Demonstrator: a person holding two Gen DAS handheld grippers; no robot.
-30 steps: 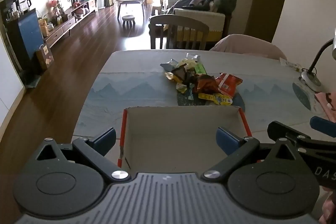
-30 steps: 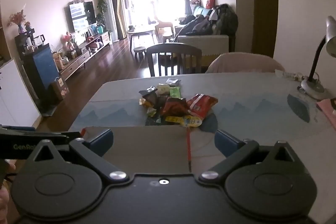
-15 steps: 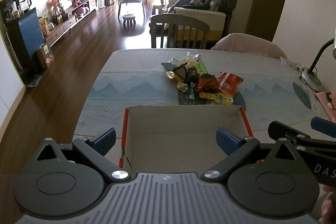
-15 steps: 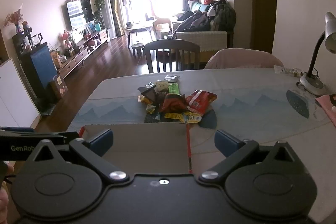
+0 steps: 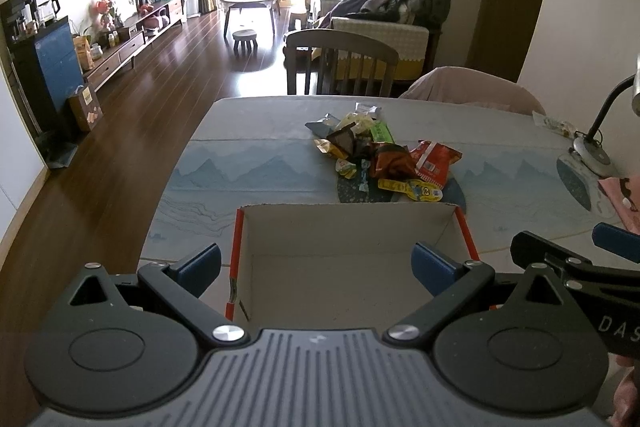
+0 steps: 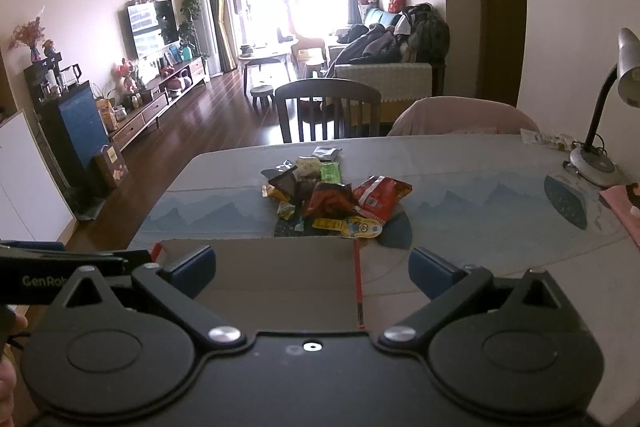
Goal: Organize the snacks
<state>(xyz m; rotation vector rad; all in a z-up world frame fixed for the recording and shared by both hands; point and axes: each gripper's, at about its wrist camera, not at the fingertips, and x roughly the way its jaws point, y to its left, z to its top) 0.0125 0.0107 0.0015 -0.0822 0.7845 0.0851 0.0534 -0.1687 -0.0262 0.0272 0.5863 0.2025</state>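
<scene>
A heap of snack packets (image 5: pixel 380 155) (image 6: pixel 332 193) lies mid-table, among them a red bag (image 5: pixel 434 161) (image 6: pixel 380 197) and a yellow packet (image 5: pixel 412 187) (image 6: pixel 348 225). In front of it stands an open cardboard box (image 5: pixel 348 239) (image 6: pixel 280 267) with orange-red edges and nothing inside. My left gripper (image 5: pixel 316 263) hovers open over the box's near side. My right gripper (image 6: pixel 312 265) is open too, above the box's right wall. Each gripper shows at the edge of the other's view.
A grey desk lamp (image 6: pixel 600 131) (image 5: pixel 596 147) stands at the table's right, with a pink item (image 6: pixel 624 203) near it. A wooden chair (image 6: pixel 328 111) and a pink-covered chair (image 6: pixel 464 117) sit behind the far edge. The table's left edge drops to wooden floor.
Both grippers have risen and tilted up slightly, so the table and snacks sit a little lower in view. Neither gripper has changed its opening.
</scene>
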